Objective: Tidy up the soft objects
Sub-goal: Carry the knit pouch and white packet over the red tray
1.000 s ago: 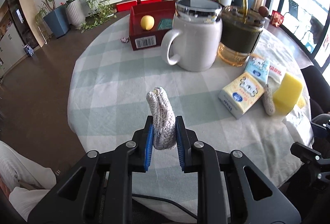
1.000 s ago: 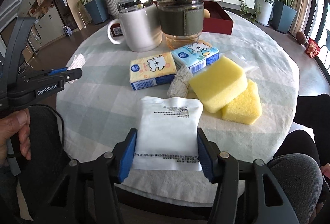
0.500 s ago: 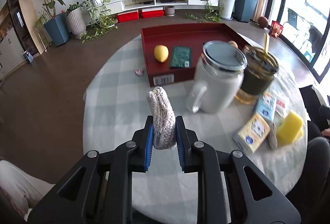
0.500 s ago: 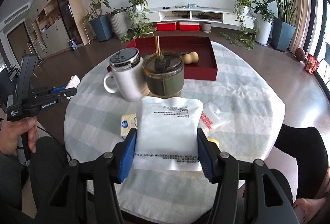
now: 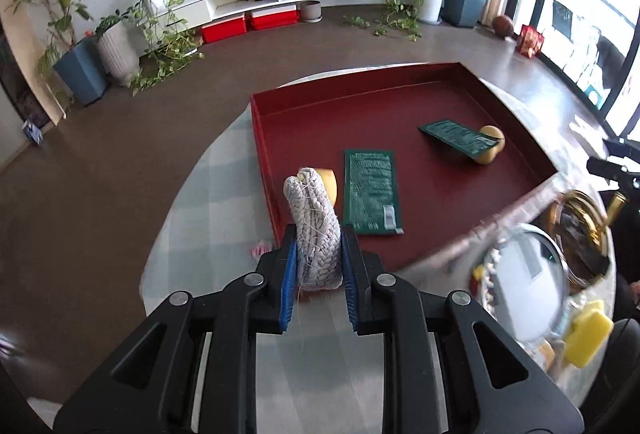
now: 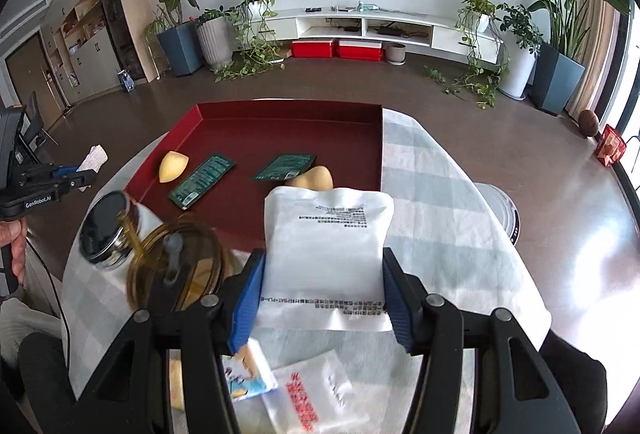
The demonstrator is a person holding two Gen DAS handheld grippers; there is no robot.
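Left wrist view: left gripper point(image 5: 318, 266) clamps the rope bundle point(image 5: 314, 222), long axis pointing ahead at the red tray point(image 5: 400, 138), directly beyond. Right gripper point(image 6: 322, 298) grasps the white pouch point(image 6: 326, 246); the tray lies ahead and leftward.

Bright daylight from right windows; floor glare; fisheye-warped edges.

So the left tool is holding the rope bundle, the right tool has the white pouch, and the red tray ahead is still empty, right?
Not quite. The red tray isn't empty: the right wrist view shows two green packets and two yellowish pieces in it. The rest holds: left tool grips the rope bundle, right tool the white pouch.
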